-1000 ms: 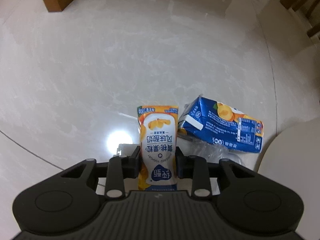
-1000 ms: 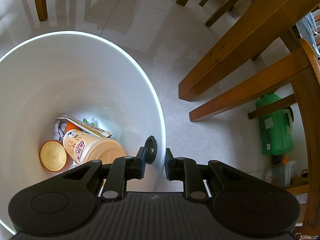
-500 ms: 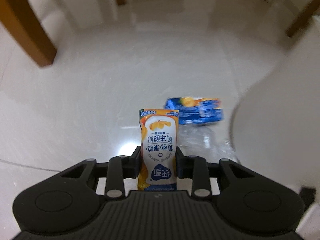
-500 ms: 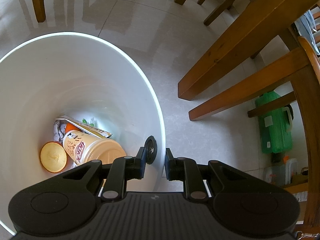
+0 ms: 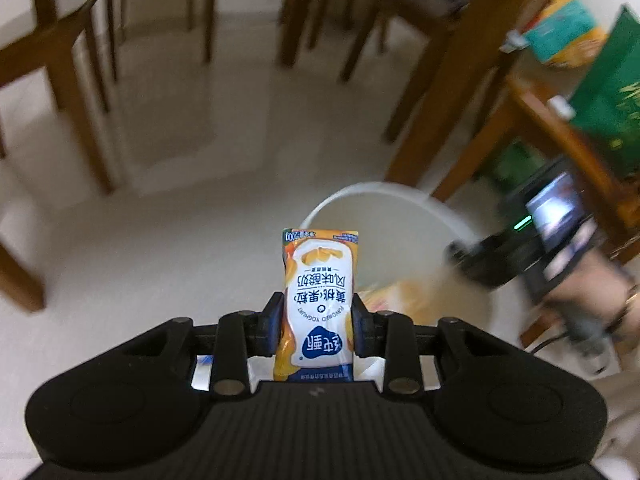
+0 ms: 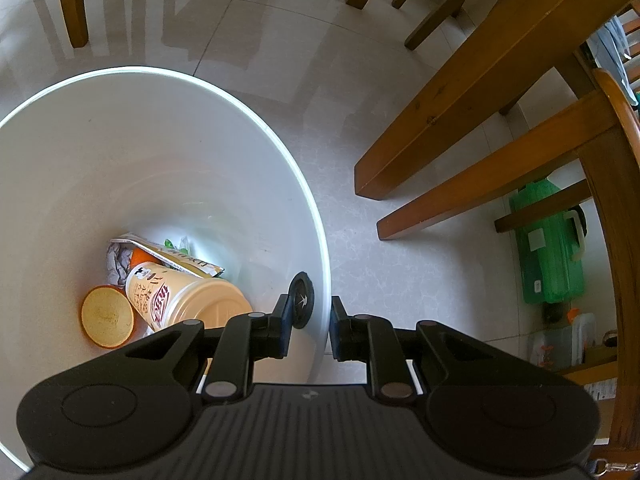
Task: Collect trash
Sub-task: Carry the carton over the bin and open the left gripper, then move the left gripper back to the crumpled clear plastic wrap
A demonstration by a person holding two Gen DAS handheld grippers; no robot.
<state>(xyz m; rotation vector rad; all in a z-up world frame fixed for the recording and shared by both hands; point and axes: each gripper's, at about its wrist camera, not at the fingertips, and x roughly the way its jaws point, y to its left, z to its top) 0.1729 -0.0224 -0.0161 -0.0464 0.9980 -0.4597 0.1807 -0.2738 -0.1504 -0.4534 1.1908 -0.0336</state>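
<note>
While the left gripper (image 5: 319, 322) pinches the yogurt pouch (image 5: 319, 304) short of the white bin (image 6: 256, 128), whose rim the right gripper (image 6: 310, 326) clamps, next comes carrying over and releasing.

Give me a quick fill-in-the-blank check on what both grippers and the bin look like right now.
1. The left gripper is shut on a yoghurt ____.
2. The right gripper grips the white bin by its ____.
3. The large beige cup inside the bin lies on its ____.
4. Beside that cup sits a round ____ lid.

Missing words: pouch; rim; side; orange
</note>
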